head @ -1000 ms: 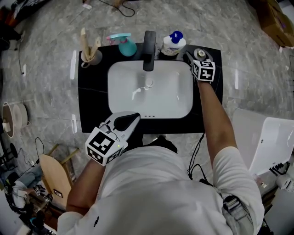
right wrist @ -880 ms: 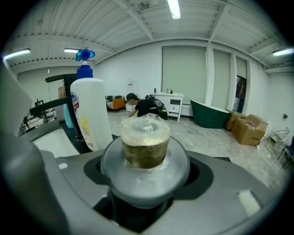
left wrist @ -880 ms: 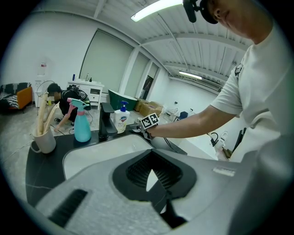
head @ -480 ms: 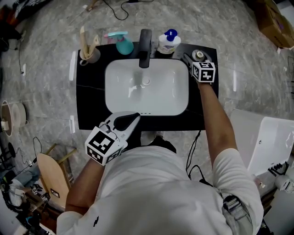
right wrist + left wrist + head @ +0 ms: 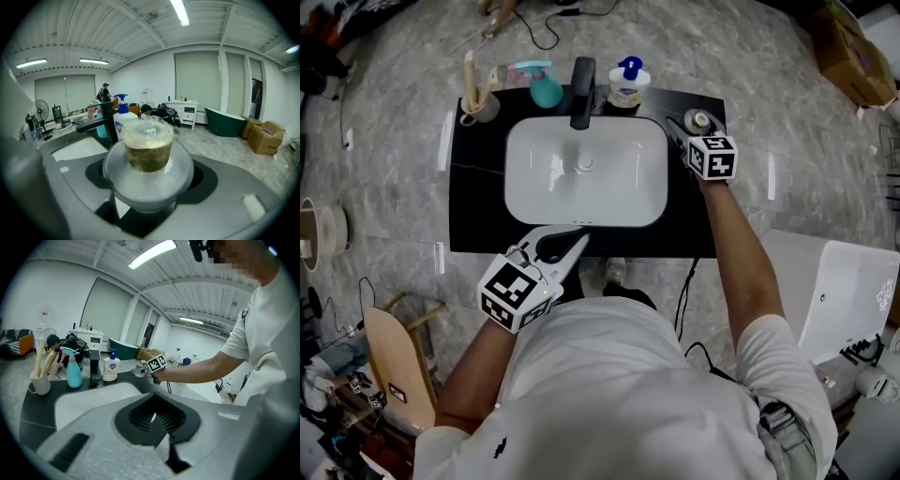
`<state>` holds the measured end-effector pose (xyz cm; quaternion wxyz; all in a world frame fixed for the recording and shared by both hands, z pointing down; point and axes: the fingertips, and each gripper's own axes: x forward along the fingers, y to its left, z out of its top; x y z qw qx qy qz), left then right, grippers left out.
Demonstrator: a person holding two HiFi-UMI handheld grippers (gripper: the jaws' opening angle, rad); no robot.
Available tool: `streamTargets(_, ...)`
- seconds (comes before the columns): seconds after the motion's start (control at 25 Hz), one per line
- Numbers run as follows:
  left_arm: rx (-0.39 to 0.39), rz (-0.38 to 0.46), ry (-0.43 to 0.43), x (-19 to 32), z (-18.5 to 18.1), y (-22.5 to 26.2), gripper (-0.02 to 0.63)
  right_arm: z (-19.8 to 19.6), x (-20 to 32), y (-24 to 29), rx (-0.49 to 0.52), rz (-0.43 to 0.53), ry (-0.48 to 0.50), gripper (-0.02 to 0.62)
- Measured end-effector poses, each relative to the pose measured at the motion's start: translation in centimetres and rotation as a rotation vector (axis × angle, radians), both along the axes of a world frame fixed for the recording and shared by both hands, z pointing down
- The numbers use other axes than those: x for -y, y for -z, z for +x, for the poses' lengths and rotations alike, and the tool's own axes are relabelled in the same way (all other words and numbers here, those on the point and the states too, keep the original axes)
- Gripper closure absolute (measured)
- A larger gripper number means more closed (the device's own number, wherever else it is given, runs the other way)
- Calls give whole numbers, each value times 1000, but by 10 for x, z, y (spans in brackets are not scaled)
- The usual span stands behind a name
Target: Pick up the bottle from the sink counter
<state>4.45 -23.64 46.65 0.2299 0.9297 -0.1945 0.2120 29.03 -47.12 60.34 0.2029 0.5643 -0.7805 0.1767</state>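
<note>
1. The right gripper (image 5: 694, 127) has its jaws set wide and pressed on the round, frosted body of the small bottle (image 5: 148, 152); the bottle stands upright between them, its brownish neck and clear cap topmost.
2. The left gripper (image 5: 154, 418) has its jaws together with nothing between them; it hangs at the near edge of the counter (image 5: 478, 192), in front of the sink basin (image 5: 534, 183), well apart from the bottle.
3. The bottle is at the counter's far right corner; from the right gripper view it looks clear of the surface, so the lift seems under way.
4. What could go wrong: the body is smooth and bulging, so it may slip down or tip out if the squeeze slackens or the hand swings sharply.
5. A sideways sweep towards the basin could also strike the soap pump bottle (image 5: 627, 86) or the tap (image 5: 581, 86), which stand near.
6. Against the frame a second ago: the right gripper held the bottle lower at that corner and has since raised it; the left gripper has crept forward, jaws unchanged; the spray bottle (image 5: 544, 87) and the cup (image 5: 476, 105) have not moved.
</note>
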Motion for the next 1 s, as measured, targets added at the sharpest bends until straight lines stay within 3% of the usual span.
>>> streamTargets(0.64, -13, 31, 74, -69, 33, 16, 600, -14, -109, 72, 22, 22, 199, 242)
streamTargets(1.0, -38, 56, 29, -85, 30, 29, 598, -28, -162, 111, 22, 33, 235, 242)
